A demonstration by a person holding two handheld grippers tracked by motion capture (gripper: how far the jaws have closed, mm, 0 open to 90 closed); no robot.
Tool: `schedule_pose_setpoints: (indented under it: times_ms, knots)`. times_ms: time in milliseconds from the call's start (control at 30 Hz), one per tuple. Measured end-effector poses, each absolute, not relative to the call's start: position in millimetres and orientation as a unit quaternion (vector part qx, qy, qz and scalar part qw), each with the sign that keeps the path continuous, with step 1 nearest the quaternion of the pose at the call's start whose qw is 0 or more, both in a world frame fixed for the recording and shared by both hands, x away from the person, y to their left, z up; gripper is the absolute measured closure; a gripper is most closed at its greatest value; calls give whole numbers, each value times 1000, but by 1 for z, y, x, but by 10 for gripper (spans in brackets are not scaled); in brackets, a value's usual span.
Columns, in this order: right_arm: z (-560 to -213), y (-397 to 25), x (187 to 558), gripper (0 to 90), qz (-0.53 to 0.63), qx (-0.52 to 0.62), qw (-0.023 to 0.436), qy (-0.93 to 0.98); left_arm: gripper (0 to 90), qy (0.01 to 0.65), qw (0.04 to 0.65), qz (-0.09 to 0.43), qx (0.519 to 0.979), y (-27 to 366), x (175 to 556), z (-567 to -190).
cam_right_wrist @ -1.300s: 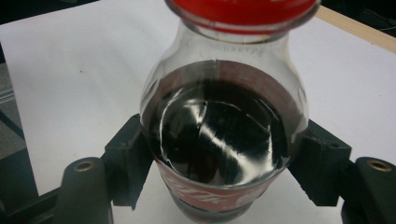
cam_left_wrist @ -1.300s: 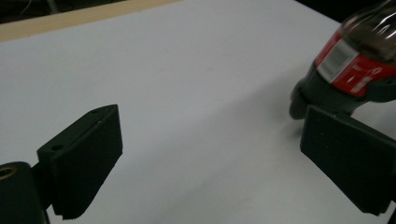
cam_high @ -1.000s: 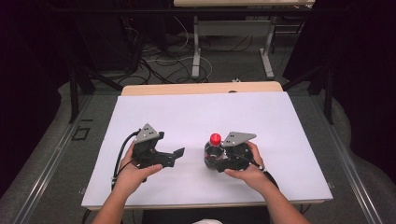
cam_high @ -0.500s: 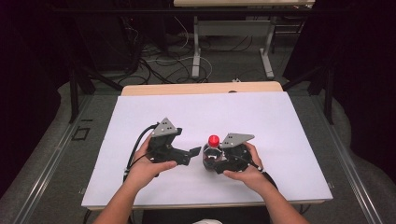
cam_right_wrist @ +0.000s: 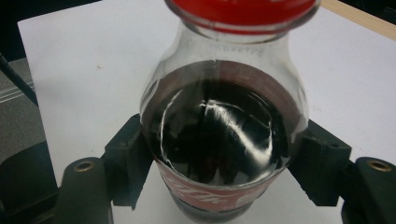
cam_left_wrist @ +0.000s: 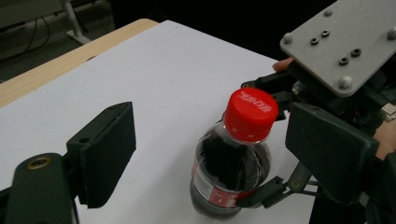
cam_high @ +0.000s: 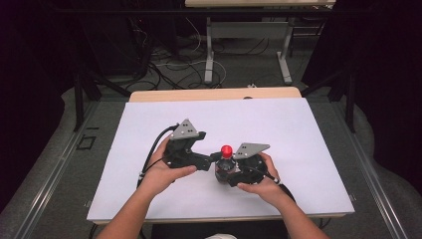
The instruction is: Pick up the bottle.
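We hold our left gripper (cam_high: 211,160) with its jaws spread wide, angled toward our right gripper (cam_high: 222,172), whose jaws are clamped; both our forearms reach in from the near edge.

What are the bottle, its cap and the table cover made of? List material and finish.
Bottle: clear glossy plastic, likely; reflections shine, dark drink shows through.
Cap: red plastic with ribbed rim, slight sheen.
Table cover: matte white sheet, perhaps paper or laminate; no glare.

One bottle (cam_high: 225,168), one red cap (cam_high: 227,149), two tools, one table (cam_high: 149,119)
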State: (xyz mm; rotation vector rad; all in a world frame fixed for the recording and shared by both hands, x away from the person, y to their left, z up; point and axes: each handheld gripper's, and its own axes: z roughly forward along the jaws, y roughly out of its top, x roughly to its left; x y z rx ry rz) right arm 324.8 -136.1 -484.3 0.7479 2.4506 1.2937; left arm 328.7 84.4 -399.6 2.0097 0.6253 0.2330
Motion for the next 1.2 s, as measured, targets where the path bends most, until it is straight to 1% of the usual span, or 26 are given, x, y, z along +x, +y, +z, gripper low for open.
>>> schedule_pose_setpoints:
  times_ms: [67,100,267,333,433,500,533,633,700,800,833,900,933,967,1200]
  knots:
    - [-484,-136,325,295,447,255,136,847,254,265,488,71,829,83,329,-397]
    - [-483,-136,324,295,445,254,132,848,272,268,485,67,829,81,329,-397]
    - [-483,-134,323,295,448,251,131,848,282,253,482,65,836,76,330,-397]
    - [-482,-134,323,295,445,248,127,851,310,246,480,69,839,71,330,-397]
    - [-483,-134,323,295,447,248,129,850,357,237,476,49,846,66,331,-397]
    - [-483,-133,322,295,446,247,126,851,391,235,476,69,845,63,330,-398]
    - [-483,-133,322,295,448,246,124,851,420,230,473,70,848,63,331,-398]
    - [-482,-133,322,295,449,247,127,849,457,224,479,56,847,62,331,-399]
    - [-482,-133,321,295,447,247,121,851,472,222,478,48,848,61,333,-400]
    - [-480,-132,321,295,450,246,125,850,526,219,478,45,850,59,336,-401]
    - [-480,-132,320,295,452,246,123,849,530,214,473,31,854,60,338,-400]
    - [-478,-133,320,295,457,244,121,847,565,212,479,28,851,60,338,-400]
    - [-478,-133,320,295,457,244,121,847,565,204,478,27,854,61,338,-399]
    - [-477,-133,319,295,456,241,122,848,599,202,478,23,855,61,338,-399]
    - [-479,-132,319,297,461,243,125,844,611,224,485,43,844,61,332,-400]
